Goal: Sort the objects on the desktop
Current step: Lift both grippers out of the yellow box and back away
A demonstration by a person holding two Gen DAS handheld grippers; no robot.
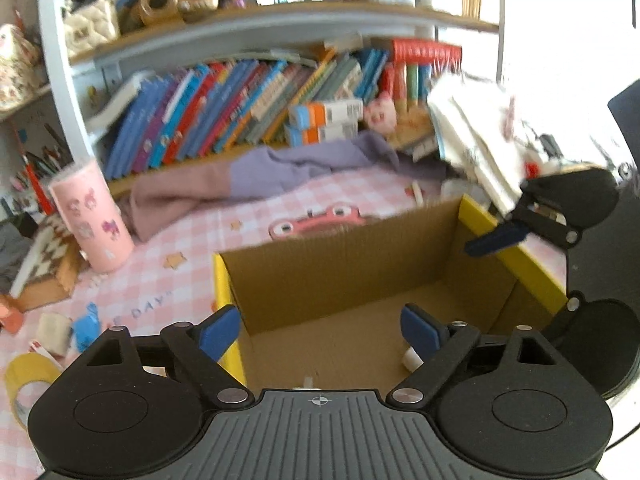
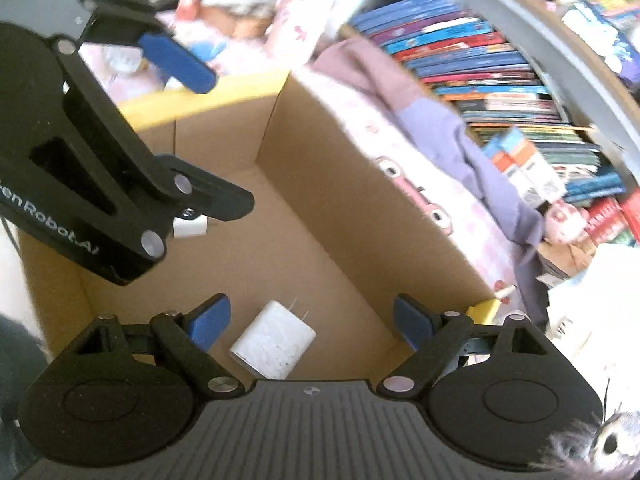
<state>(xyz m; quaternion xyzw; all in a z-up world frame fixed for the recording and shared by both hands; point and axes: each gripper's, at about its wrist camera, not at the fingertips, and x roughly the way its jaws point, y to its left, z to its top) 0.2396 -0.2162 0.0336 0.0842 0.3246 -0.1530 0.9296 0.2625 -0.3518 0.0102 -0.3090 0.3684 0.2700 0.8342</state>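
Both grippers hang over the open cardboard box (image 1: 360, 280) with its yellow rim, which sits on a pink checked cloth (image 1: 180, 248).

The left gripper (image 1: 320, 330) is at the near side of the box, its blue fingers (image 1: 218, 330) spread wide with nothing between them. Just by its right finger a small white adapter (image 1: 412, 358) rests on the box floor.

The right gripper (image 2: 310, 322) hovers over the box from the right side, fingers (image 2: 208, 322) likewise apart and empty. Directly below it, between the tips, a white charger (image 2: 274, 340) with two metal prongs lies flat on the cardboard bottom, untouched by either pad.

Left of the box stands a pink cup (image 1: 92, 216) with cartoon prints; nearer still, at the left edge, a roll of yellow tape (image 1: 24, 376). A lilac garment (image 1: 280, 172) is crumpled on the far side of the cloth, and beyond it leaning books (image 1: 224, 112) fill a shelf. A pink toy (image 1: 316, 220) peeks over the far wall of the box.
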